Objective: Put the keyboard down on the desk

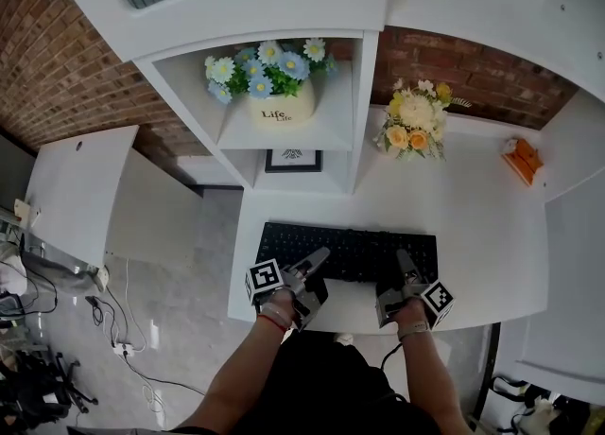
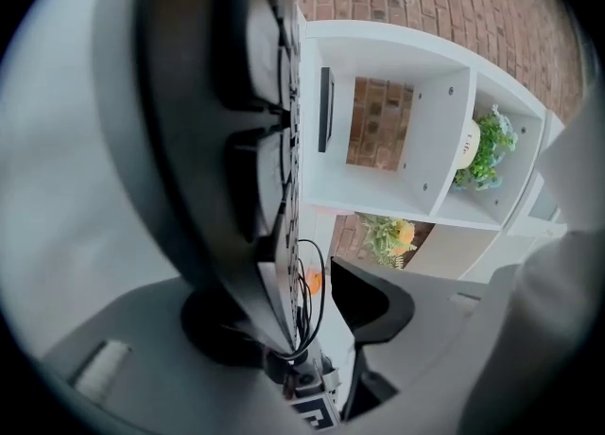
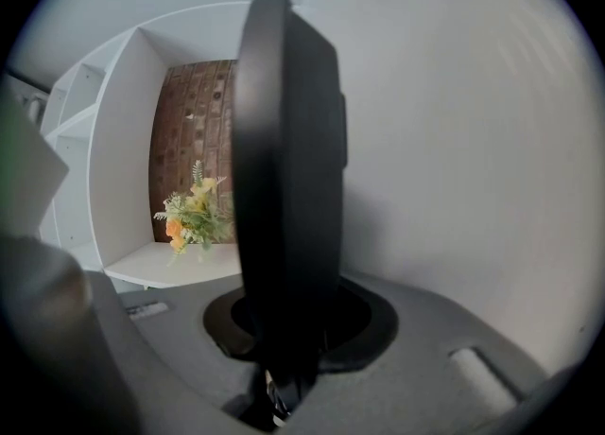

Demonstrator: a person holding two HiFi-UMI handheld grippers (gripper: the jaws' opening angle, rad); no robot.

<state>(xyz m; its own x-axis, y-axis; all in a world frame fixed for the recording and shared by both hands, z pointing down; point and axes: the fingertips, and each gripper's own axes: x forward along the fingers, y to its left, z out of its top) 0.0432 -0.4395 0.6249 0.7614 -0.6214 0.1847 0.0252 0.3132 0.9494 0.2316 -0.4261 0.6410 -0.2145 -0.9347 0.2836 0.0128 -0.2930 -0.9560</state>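
Observation:
A black keyboard [image 1: 350, 249] lies flat on the white desk [image 1: 473, 206], close to its front edge. My left gripper [image 1: 317, 261] is at the keyboard's front left and my right gripper [image 1: 405, 263] at its front right. In the left gripper view the keyboard [image 2: 274, 140] runs edge-on between the jaws; the dark right pad [image 2: 371, 303] stands apart from the keys, so the left gripper [image 2: 302, 315] is open. In the right gripper view the keyboard's edge [image 3: 284, 168] sits deep in the right gripper [image 3: 265, 339], which is shut on it.
A white shelf unit [image 1: 364, 93] stands at the desk's back left, with a pot of blue flowers [image 1: 272, 93] and a small framed picture [image 1: 293, 161]. Yellow flowers [image 1: 416, 126] and an orange object [image 1: 522, 159] sit at the back. Cables [image 1: 118, 339] lie on the floor to the left.

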